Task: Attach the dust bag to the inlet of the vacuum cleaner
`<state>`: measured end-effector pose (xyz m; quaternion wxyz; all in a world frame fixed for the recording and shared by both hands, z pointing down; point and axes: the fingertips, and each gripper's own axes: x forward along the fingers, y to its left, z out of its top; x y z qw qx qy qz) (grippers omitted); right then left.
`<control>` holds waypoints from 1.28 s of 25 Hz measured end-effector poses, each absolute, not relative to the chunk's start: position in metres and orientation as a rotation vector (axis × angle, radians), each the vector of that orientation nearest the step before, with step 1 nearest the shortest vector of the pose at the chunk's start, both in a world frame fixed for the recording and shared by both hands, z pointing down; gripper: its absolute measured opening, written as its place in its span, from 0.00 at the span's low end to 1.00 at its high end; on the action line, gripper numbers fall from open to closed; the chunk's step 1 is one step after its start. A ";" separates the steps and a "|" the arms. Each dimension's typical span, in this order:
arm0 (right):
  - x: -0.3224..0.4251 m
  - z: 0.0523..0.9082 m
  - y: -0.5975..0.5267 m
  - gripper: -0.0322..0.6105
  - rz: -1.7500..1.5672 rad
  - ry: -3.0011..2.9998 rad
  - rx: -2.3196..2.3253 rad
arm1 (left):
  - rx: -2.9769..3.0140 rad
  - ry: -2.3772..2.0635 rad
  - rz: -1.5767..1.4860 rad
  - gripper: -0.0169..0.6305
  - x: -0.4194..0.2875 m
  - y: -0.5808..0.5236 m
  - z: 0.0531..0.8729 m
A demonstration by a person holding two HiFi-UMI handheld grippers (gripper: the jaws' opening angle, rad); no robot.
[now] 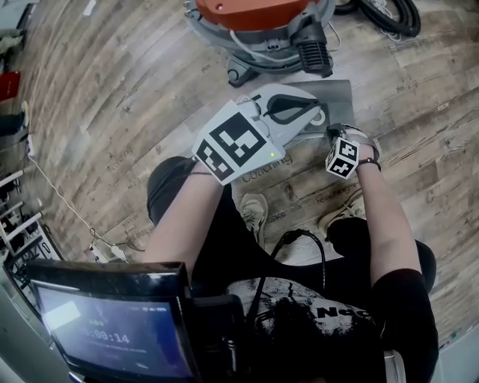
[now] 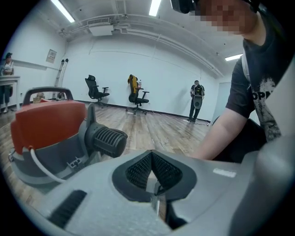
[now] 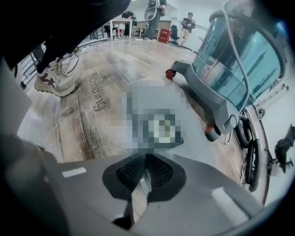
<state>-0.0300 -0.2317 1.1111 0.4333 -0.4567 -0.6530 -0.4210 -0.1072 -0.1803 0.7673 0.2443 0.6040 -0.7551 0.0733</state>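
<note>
Wooden floor [image 1: 112,90] holds the orange vacuum cleaner [image 1: 254,15], grey dust bag [image 1: 335,93] just beside it; left tongs [image 2: 153,183] and right tongs [image 3: 144,176] are pressed together.

a floor of pale wood-grain planks [image 1: 112,90] carries everything. a grey canister vacuum cleaner with an orange top [image 1: 262,30] stands on it, with a flat grey dust bag [image 1: 337,93] lying just beside its base. a thick black hose [image 1: 389,15] and a thin white cable [image 1: 60,198] lie farther out.
</note>
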 end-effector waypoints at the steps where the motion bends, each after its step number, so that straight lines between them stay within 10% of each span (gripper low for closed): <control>1: -0.032 1.108 -0.232 0.05 -1.037 -1.639 -1.139 | 1.644 -2.045 0.216 0.03 -0.106 -0.180 0.775; 6: -0.041 1.090 -0.226 0.05 -0.946 -1.704 -1.143 | 1.562 -1.906 0.394 0.03 -0.092 -0.173 0.860; 15: -0.056 1.058 -0.213 0.05 -0.862 -1.805 -1.161 | 1.472 -1.514 0.931 0.31 -0.043 -0.150 1.040; 30: -0.061 1.033 -0.203 0.06 -0.775 -1.885 -1.181 | 1.390 -1.568 1.014 0.08 -0.067 -0.152 1.062; 32: -0.058 1.036 -0.200 0.20 -0.806 -1.854 -1.202 | 1.401 -1.577 0.998 0.07 -0.073 -0.155 1.054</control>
